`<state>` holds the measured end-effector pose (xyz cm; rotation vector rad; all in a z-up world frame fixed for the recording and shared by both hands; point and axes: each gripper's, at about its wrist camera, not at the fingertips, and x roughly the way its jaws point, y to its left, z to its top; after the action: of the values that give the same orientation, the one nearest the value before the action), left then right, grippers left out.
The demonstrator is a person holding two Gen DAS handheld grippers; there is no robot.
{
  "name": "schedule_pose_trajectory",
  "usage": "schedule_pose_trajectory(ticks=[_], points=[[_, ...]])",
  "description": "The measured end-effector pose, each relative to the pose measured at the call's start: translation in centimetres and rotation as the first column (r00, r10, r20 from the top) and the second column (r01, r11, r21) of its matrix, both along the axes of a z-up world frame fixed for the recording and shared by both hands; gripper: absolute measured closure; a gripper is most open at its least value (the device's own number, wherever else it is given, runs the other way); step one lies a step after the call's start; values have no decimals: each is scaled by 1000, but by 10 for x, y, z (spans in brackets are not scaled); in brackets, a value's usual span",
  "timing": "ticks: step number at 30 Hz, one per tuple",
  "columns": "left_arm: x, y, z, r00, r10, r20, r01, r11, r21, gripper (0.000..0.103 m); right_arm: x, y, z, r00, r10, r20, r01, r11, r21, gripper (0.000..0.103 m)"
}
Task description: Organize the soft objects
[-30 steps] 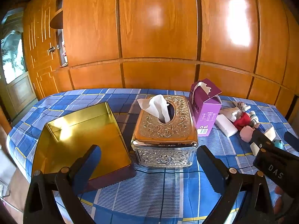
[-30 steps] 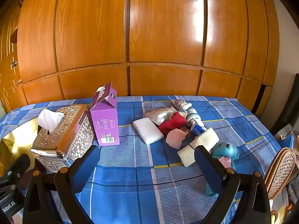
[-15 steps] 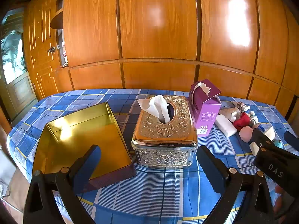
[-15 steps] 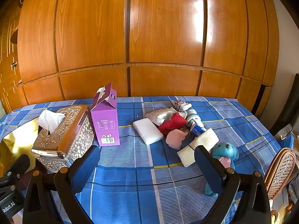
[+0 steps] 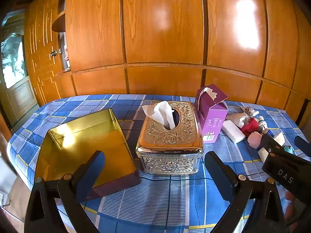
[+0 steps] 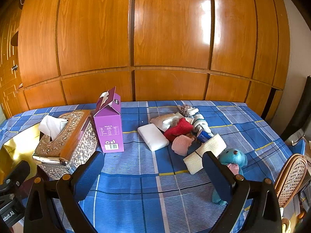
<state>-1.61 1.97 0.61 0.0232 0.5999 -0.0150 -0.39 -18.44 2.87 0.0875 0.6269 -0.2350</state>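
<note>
Almost nothing has changed over the last second: both views match the earlier ones but for a slight drift of the cameras, so I judge the sorting has not yet begun. The left tongs hang wide and empty at the bottom of their frame, over the blue checked cloth of the desk; just beyond them sits the ornate silver-and-gold metal tissue box, and left of it the shallow open gold tin tray, bare inside. The right tongs are likewise spread wide and hold nothing; the soft things lie in a loose heap right of centre in their frame: a white rectangular sponge-like pad, a red fuzzy cloth, a pink knitted piece, a cream woven band, and a turquoise plush toy partly behind the right finger; the upright purple cardboard carton stands between heap and tissue box. The tray looks the likely destination; that is a guess. The nearest pick appears to be the cream band or the plush.
</note>
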Motion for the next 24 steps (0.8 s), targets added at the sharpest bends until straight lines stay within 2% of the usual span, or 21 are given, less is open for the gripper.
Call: schedule_pose_trajectory(ticks=[9, 15, 17, 19, 22, 24], points=[[-2, -4, 3, 1000, -17, 7, 17, 1000, 2, 0, -1, -11, 2, 1000, -17, 5, 17, 1000, 5, 1], [-3, -11, 5, 998, -61, 15, 61, 998, 12, 0, -1, -32, 2, 998, -56, -3, 56, 998, 11, 1], [-3, -12, 6, 994, -108, 13, 108, 994, -18, 0, -2, -44, 2, 998, -66, -9, 67, 997, 28, 1], [1, -15, 9, 983, -182, 6, 182, 982, -47, 0, -4, -67, 3, 995, -98, -20, 99, 992, 83, 1], [7, -29, 15, 951, -309, -7, 308, 948, -77, 0, -13, -107, 8, 985, -169, -21, 170, 976, 135, 1], [12, -44, 16, 928, -371, -18, 370, 927, -61, 0, -20, -132, 11, 976, -216, -25, 217, 961, 171, 1]])
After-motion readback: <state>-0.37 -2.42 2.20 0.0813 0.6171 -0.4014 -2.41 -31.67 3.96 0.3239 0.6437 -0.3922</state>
